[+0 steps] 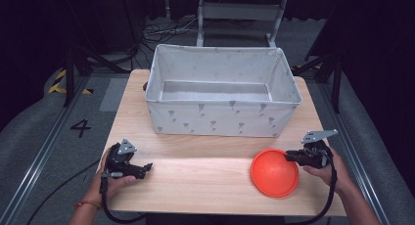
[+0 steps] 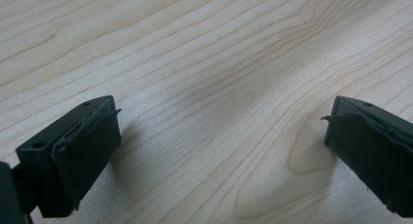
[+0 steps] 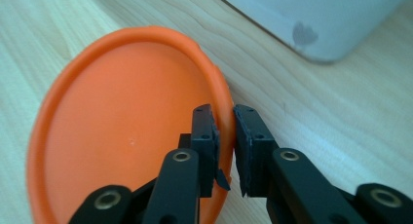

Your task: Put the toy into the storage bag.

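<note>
wood-grain table point(image 1: 205, 181) on grey floor point(image 1: 29, 137), dark room around.

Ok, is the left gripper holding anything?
No, the left gripper is open over bare table, nothing between its jaws.

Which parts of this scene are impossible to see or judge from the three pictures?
- Front part of the floor inside the white fabric storage box: high view, hidden by its near wall.
- Underside of the round orange plastic plate: it faces the light wooden table.
- Plate's near edge: right gripper view, covered by the right gripper and cut by the bottom border.
- Print on the box: too small to identify.
</note>
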`<state>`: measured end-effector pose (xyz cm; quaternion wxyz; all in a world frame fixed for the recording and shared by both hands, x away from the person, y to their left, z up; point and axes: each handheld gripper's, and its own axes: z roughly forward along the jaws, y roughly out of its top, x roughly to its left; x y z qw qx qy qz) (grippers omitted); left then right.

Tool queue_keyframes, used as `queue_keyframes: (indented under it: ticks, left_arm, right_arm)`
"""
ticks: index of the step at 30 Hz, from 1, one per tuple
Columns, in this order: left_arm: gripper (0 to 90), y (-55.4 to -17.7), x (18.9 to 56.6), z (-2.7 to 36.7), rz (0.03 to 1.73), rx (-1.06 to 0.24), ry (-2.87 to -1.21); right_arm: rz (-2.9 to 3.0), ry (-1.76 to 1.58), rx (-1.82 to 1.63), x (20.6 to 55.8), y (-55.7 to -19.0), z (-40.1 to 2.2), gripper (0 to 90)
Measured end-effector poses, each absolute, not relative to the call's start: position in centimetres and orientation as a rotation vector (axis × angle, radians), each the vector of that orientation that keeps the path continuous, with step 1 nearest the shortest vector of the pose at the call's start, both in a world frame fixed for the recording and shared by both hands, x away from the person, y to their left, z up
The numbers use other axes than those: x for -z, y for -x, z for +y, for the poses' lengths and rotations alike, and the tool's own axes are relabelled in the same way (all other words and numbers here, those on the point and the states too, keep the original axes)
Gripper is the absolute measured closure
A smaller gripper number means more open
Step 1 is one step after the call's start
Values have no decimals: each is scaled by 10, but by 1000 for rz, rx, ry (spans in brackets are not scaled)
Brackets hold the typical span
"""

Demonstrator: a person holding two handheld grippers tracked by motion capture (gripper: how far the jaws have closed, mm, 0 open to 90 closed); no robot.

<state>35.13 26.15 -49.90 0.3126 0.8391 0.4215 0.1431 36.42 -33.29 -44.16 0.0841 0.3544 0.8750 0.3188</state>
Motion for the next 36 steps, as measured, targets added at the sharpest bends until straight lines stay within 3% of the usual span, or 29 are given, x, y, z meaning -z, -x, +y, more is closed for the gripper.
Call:
queue_keyframes:
  ticks: [17, 36]
  left_arm:
    - [1, -351, 499, 262, 1112, -378, -2214]
    - [1, -351, 499, 262, 1112, -378, -2214]
  right_arm:
    - [2620, -687, -780, 376, -338, -288, 823]
    - [2515, -624, -766, 307, -326, -302, 825]
